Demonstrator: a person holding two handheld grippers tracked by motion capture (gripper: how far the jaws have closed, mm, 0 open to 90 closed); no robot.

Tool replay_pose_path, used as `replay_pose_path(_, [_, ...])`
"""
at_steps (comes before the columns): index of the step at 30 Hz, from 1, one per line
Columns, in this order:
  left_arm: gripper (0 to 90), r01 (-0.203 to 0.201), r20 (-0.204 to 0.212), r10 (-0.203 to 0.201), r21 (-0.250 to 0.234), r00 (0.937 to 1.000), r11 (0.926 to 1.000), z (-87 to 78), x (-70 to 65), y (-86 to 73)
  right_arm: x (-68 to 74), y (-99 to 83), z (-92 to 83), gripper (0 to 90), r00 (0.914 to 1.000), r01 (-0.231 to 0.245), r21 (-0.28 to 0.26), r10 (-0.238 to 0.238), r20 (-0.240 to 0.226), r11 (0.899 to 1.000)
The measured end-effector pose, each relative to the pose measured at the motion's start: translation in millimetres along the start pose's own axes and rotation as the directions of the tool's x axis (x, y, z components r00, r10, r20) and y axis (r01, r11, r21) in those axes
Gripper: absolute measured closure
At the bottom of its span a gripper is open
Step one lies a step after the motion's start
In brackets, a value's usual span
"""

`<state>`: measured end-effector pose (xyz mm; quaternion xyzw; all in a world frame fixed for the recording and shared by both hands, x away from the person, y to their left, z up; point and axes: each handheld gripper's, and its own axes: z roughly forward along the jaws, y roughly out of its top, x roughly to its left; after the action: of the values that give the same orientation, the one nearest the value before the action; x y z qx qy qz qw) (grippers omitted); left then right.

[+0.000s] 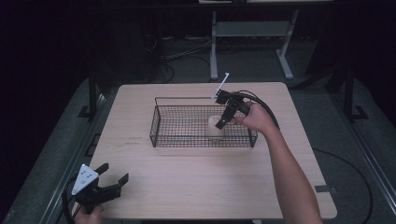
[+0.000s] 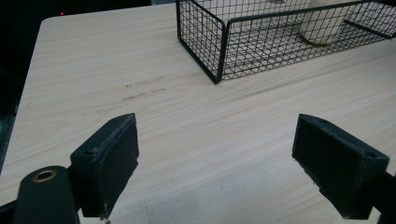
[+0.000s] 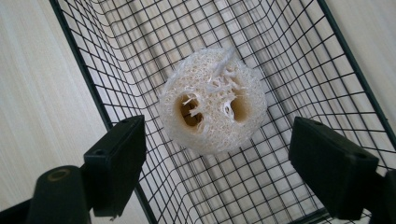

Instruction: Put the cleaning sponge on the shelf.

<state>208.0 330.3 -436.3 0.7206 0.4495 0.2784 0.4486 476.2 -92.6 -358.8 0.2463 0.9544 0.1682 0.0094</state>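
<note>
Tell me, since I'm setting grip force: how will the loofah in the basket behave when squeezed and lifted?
The loofah looks porous and fibrous with open holes, so probably very light and somewhat springy. Its rough surface should resist slipping. It stands upright in the basket; a sideways nudge from the right gripper might tip it.

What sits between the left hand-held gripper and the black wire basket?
Nothing: in the left gripper view, bare pale wooden tabletop runs from the open left hand-held gripper to the black wire basket.
</note>
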Motion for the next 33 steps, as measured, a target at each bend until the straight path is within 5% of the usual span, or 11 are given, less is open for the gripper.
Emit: replay_pose_path(33, [13.8, -0.001, 0.002, 0.001, 0.002, 1.0, 1.0, 0.4, -1.5, -0.4, 22.6, -17.6, -38.2, 17.0, 0.999, 0.044, -0.05, -0.043, 0.012, 0.998])
